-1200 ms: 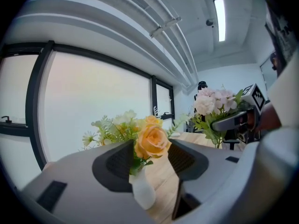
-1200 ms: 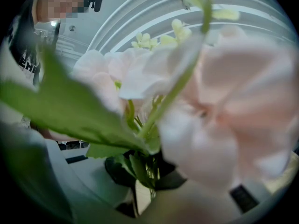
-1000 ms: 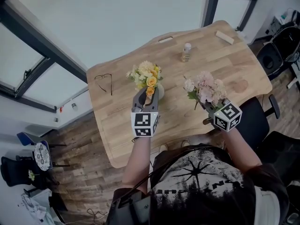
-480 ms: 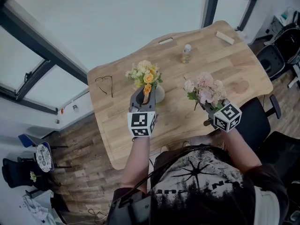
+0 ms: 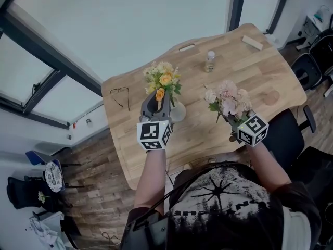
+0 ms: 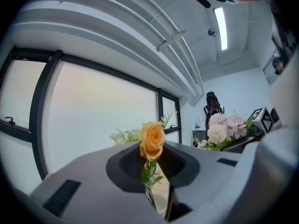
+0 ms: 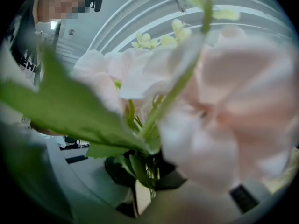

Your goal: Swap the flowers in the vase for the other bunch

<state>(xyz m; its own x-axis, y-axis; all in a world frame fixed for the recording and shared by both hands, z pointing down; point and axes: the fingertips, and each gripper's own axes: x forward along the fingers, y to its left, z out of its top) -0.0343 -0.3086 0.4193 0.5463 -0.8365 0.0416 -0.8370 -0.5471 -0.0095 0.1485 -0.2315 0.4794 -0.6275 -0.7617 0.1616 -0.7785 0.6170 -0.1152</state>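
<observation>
Yellow bunch point(image 5: 162, 78) tight in left tool point(image 5: 157, 102)

Right gripper point(image 7: 142, 183): grey two-jaw tool at bottom centre; jaws closed on the stems, a dark pad on either side.
Bunch of pale pink soft-petalled flowers point(image 7: 224, 115): rises from the right gripper, fills the right and middle of the view, heavily blurred.
Thin green stems point(image 7: 148, 169): gathered just above the right gripper, pinched between its pads.
Broad green leaf point(image 7: 60, 111): spreads up and left from the right gripper, blurred.
Small cream-yellow blossoms point(image 7: 145, 40): well above the right gripper, behind the pink heads.
Person in a black printed top point(image 7: 25, 50): far upper left of the right gripper.
White ribbed ceiling point(image 7: 140, 10): high above the right gripper.
</observation>
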